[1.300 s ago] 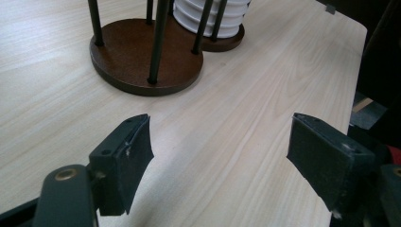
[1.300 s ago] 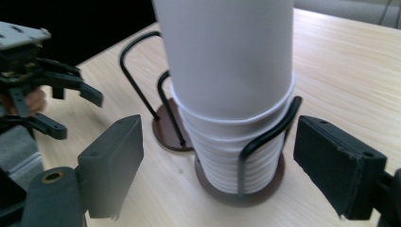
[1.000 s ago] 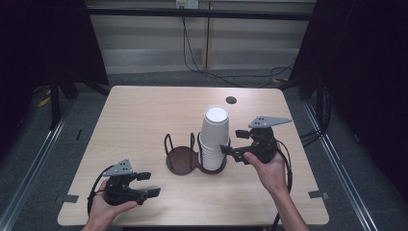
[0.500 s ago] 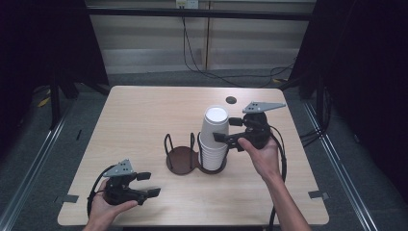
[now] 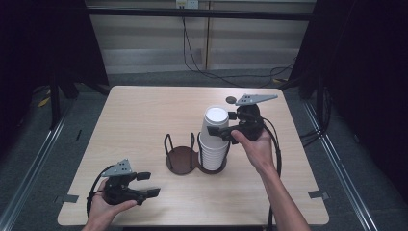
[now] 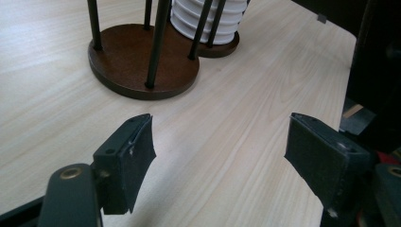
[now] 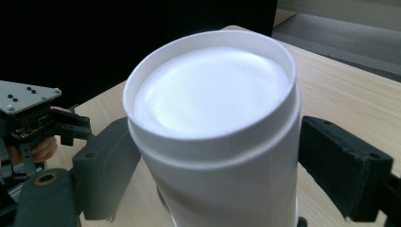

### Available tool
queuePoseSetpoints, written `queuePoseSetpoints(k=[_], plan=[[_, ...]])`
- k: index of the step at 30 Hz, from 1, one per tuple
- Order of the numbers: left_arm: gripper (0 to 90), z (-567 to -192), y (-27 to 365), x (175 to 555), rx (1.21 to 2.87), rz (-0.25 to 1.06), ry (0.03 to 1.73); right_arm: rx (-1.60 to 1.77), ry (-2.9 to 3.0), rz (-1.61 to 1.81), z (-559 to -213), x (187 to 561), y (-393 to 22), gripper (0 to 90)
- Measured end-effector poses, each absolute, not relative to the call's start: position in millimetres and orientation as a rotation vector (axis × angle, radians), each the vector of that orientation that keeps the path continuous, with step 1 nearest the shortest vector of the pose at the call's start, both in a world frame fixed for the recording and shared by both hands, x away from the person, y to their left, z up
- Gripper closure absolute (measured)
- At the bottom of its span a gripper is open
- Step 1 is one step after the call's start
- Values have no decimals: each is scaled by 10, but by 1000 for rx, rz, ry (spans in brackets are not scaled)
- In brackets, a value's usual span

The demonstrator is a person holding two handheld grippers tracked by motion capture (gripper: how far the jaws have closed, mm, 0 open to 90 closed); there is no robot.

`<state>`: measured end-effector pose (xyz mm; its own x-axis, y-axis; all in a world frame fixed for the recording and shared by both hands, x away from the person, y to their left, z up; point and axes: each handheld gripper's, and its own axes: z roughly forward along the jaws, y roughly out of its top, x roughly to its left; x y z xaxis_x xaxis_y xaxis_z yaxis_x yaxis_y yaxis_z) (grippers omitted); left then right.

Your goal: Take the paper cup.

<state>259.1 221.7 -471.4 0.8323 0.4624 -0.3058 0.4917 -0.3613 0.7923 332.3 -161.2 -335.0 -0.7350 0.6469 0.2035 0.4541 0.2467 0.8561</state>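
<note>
Right gripper (image 5: 223, 131) spread, jaws flanking top white upturned paper cup (image 7: 213, 137) of stack; left gripper (image 5: 144, 184) empty, jaws apart, near tabletop's front-left corner.

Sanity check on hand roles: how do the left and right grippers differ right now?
Place: the left gripper sits low near the table's front-left corner, while the right gripper is up at the stack of white cups in the holder.
Jaws: the left gripper has nothing between its jaws. The right gripper's jaws straddle the top cup, with a slight gap at one pad.
Shared: both are open and hand-held.
</note>
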Motion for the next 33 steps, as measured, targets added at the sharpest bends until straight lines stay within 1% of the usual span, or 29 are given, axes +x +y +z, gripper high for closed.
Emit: queuePoseSetpoints(k=[4, 7, 14, 20, 26, 33], plan=[[241, -4721, 2211, 2601, 2023, -43, 702, 1017, 2331, 1457, -3357, 3344, -1551, 142], [240, -4714, 2212, 2604, 2018, -44, 689, 1001, 2313, 1461, -3396, 3352, -1539, 175], [233, -4706, 2208, 2599, 2023, -32, 683, 977, 2319, 1424, -3379, 3342, -1525, 191], [211, -4707, 2205, 2596, 2019, -25, 690, 965, 2302, 1434, -3393, 3319, -1524, 197], [162, -4709, 2227, 2586, 2017, -19, 674, 953, 2317, 1395, -3350, 3325, -1506, 207], [162, -4715, 2235, 2584, 2010, -29, 667, 945, 2295, 1415, -3281, 3324, -1513, 209]])
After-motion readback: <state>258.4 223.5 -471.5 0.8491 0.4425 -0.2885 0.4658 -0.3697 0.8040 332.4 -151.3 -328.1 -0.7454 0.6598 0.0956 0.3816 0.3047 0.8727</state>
